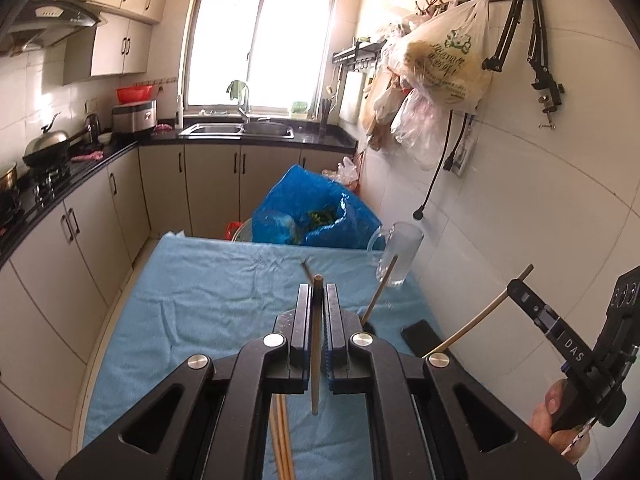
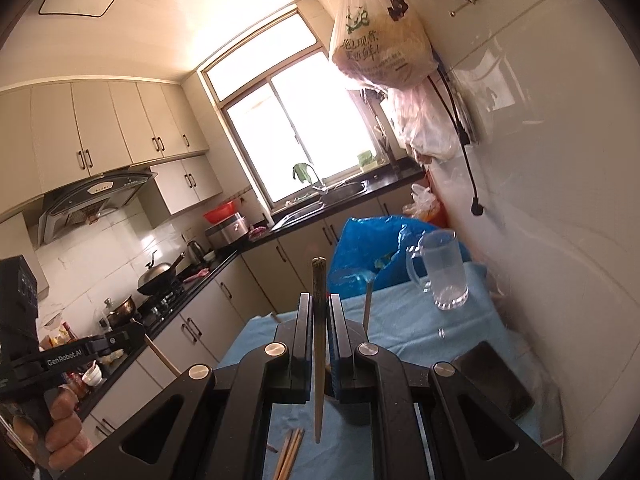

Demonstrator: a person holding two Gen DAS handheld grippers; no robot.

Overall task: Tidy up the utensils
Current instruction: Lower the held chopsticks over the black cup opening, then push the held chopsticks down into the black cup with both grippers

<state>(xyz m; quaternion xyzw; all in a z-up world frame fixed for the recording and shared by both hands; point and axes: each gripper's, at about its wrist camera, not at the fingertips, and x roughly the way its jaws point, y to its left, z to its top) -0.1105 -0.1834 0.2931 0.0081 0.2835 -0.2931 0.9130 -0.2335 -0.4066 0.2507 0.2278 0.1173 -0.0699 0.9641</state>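
Item 1: left claw (image 1: 319, 300), pressed together on 1 pale wooden chopstick (image 1: 316, 344). The stick stands near upright between the pads, its lower end hanging free above the tabletop (image 1: 192, 300), which is covered in a blue cloth. The mid-length grip likely keeps it from swinging.

Item 2: right claw (image 2: 319, 312), pinching 1 darker chopstick (image 2: 318, 344) with a patterned top end, also near upright and lifted off the cloth. Both sticks are raised together, apparently for carrying to a holder.

Item 3: glass mug (image 1: 400, 254), clear, handled, standing at the far right corner of the tabletop near the tiled wall. Probable destination, as the only upright container on the cloth.

Item 4: loose chopsticks (image 2: 289, 454), several, lying flat on the cloth below the claws, not yet collected.

Item 5: another stick (image 1: 378, 294), leaning upward in front of the mug; what supports its lower end cannot be told.

Item 6: dark phone (image 2: 494, 378), flat on the cloth, right side.
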